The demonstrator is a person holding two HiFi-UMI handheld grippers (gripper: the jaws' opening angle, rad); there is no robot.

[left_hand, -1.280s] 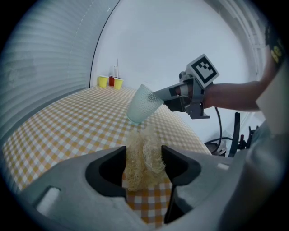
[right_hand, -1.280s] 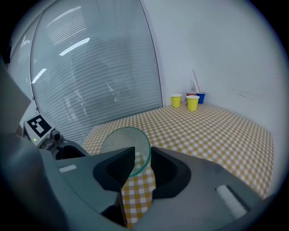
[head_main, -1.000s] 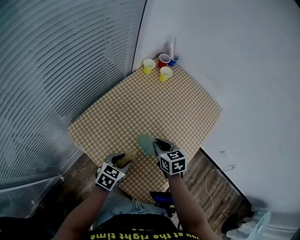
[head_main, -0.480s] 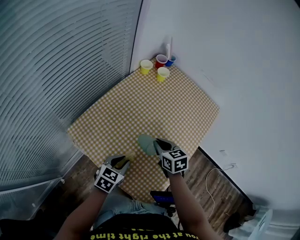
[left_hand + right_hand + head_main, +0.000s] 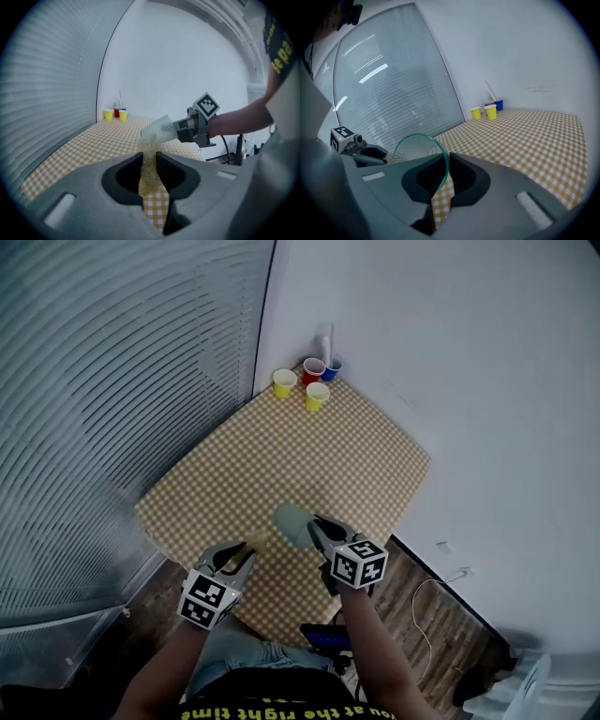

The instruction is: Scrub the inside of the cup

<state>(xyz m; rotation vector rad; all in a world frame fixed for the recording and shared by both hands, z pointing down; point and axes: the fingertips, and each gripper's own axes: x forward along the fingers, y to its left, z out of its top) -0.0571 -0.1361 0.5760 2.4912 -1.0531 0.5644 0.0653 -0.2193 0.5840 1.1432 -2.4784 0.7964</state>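
Observation:
My right gripper [image 5: 316, 527] is shut on the rim of a pale green see-through cup [image 5: 292, 525], which lies tilted with its mouth toward the left. From the right gripper view, the rim [image 5: 440, 161] sits pinched between the jaws. My left gripper [image 5: 238, 556] is shut on a tan fibrous scrubber [image 5: 149, 161], whose tuft reaches up to the cup's mouth [image 5: 157, 132]. Both pairs of jaws have just been closing on what they hold. Both grippers hover above the near corner of the yellow checked table [image 5: 309, 456].
At the far corner stand two yellow cups [image 5: 284, 382], a red cup [image 5: 313, 369] and a blue cup [image 5: 331, 367] with a white stick in it. Window blinds [image 5: 112, 381] run along the left, a white wall behind. Wooden floor and a cable [image 5: 427, 601] lie below right.
Both grippers have risen off the table, the left one more, carrying scrubber and cup upward. The left jaws narrowed onto the scrubber.

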